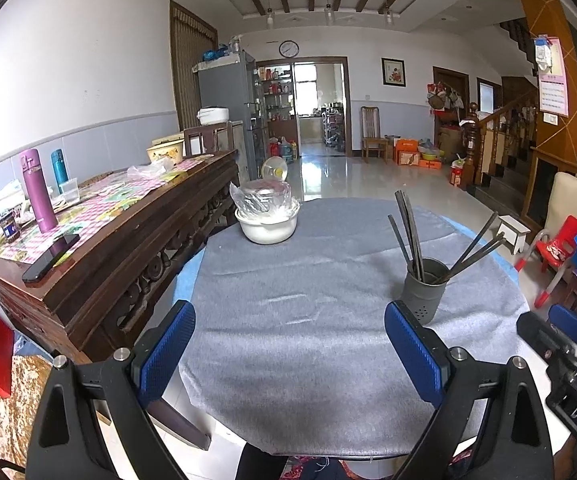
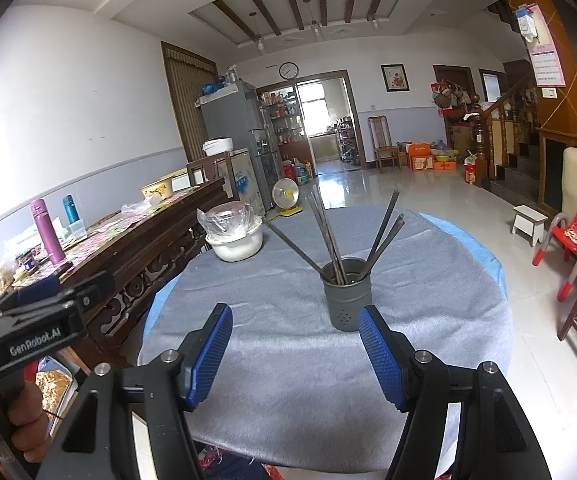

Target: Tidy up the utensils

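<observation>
Both tongs, left tongs (image 1: 288, 344) and right tongs (image 2: 294, 348), hang wide and empty over the counter (image 2: 288, 380), and since I see every chopstick (image 2: 330, 240) already upright in the grey holder (image 2: 346, 300), I judge only retreat remains.

Bright daylight enters from the far doorway (image 1: 320, 100) at twelve o'clock, glaring off the glossy floor (image 2: 428, 192); fisheye bending and dark vignetting ring both sharp pictures' edges

right tongs (image 2: 294, 346) agape, empty | chopsticks (image 2: 330, 236) upright in holder (image 2: 346, 294)
</observation>
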Available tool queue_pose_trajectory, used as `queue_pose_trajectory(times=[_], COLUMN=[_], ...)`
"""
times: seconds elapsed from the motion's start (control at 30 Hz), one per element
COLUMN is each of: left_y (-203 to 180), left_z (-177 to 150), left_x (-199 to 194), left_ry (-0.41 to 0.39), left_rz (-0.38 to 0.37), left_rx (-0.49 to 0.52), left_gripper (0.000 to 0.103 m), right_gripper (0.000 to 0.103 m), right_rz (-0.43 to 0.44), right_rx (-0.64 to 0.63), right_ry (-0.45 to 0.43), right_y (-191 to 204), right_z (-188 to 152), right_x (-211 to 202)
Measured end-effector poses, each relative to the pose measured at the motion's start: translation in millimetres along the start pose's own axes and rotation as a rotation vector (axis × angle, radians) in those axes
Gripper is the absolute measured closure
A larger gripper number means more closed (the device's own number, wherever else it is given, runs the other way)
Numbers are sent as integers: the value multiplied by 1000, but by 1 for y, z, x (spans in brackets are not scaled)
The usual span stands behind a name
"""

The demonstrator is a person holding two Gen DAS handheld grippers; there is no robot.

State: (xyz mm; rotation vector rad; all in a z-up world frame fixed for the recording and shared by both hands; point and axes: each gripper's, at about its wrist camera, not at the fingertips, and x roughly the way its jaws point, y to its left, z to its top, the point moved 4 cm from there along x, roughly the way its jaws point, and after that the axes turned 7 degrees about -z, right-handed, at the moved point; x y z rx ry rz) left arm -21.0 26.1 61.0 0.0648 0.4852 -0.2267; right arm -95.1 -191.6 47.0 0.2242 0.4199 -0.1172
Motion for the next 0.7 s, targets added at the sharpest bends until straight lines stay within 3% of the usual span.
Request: queue_pose_trajectory(times=[0.7], left_y=[9], left_z=[2], left_x=[57], left_ry=[93], left_rz=[8], left_rx=[-24], left_gripper=[7], right_gripper=[33], right_rz=[-22], right_rx=[13], right_ry=[94], right_y=[-6], right_z=[8], right_x=[57])
